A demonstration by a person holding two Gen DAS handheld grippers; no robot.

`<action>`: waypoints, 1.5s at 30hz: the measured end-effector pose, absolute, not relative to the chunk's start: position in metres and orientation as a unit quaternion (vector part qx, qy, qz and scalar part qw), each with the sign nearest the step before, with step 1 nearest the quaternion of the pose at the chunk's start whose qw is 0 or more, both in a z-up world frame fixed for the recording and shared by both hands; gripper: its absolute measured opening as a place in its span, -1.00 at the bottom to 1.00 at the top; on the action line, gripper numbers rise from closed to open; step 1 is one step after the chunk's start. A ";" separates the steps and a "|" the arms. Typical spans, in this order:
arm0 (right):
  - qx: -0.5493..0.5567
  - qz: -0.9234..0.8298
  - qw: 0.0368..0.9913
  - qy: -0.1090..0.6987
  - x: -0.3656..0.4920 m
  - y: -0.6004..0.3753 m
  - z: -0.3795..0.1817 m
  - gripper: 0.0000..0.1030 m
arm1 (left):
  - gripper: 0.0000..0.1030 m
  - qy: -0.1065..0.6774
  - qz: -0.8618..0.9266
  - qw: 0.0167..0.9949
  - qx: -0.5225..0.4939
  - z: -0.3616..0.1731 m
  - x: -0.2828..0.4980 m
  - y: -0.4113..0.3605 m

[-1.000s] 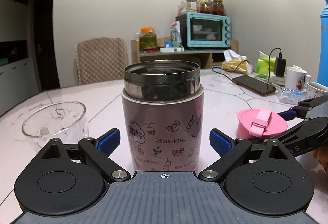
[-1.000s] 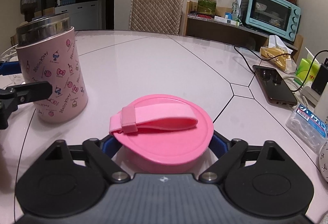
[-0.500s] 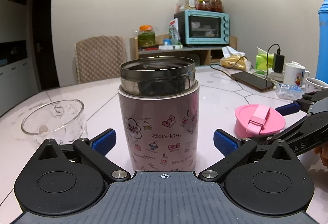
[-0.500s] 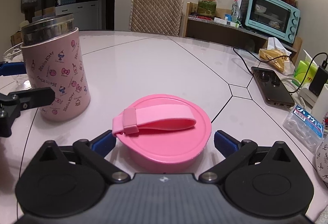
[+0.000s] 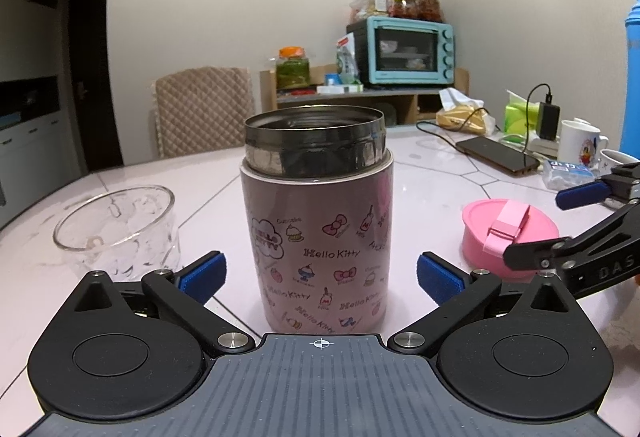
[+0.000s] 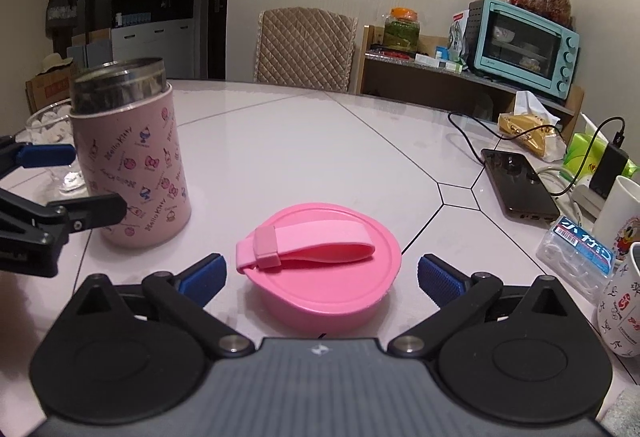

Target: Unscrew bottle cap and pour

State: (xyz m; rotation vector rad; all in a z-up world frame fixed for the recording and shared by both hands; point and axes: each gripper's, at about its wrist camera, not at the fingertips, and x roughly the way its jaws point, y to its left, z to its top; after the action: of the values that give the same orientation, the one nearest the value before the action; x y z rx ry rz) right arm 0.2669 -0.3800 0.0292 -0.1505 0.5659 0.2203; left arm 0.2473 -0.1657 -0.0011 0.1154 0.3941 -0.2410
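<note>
A pink Hello Kitty jar (image 5: pixel 320 237) stands upright on the table, its steel mouth uncovered. My left gripper (image 5: pixel 320 275) is open around the jar's lower part, both blue pads clear of its sides. The pink cap (image 6: pixel 324 269) with its strap lies flat on the table to the right of the jar (image 6: pixel 132 165). My right gripper (image 6: pixel 320 277) is open on either side of the cap, touching nothing. A clear glass cup (image 5: pixel 116 229) sits left of the jar. In the right wrist view, the left gripper (image 6: pixel 68 185) shows at the left edge.
Along the right side lie a phone (image 6: pixel 516 181) on a charging cable, a small plastic box (image 6: pixel 576 257) and white mugs (image 6: pixel 624 213). A tall blue bottle (image 5: pixel 632 77) stands at far right. A chair (image 6: pixel 308 49) and a shelf with a toaster oven (image 6: pixel 524 49) are behind the table.
Both grippers' jaws have spread wide. The right pads let go of the pink cap, and that gripper drew back a little. The left pads moved away from the jar's sides.
</note>
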 end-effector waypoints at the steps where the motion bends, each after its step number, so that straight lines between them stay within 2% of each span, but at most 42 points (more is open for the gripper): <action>1: -0.071 0.107 0.953 0.276 0.265 -0.381 0.031 1.00 | 1.00 0.195 -0.116 0.972 0.059 -0.001 0.246 -0.166; 45: 0.021 0.075 0.970 0.228 0.166 -0.409 0.047 1.00 | 1.00 0.220 -0.106 0.969 0.039 0.001 0.185 -0.168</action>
State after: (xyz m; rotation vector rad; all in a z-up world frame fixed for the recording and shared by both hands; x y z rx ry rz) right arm 0.1659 -0.4087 0.0470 0.0421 0.4610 0.1519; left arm 0.1853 -0.1676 0.0006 0.0784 0.4444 -0.2145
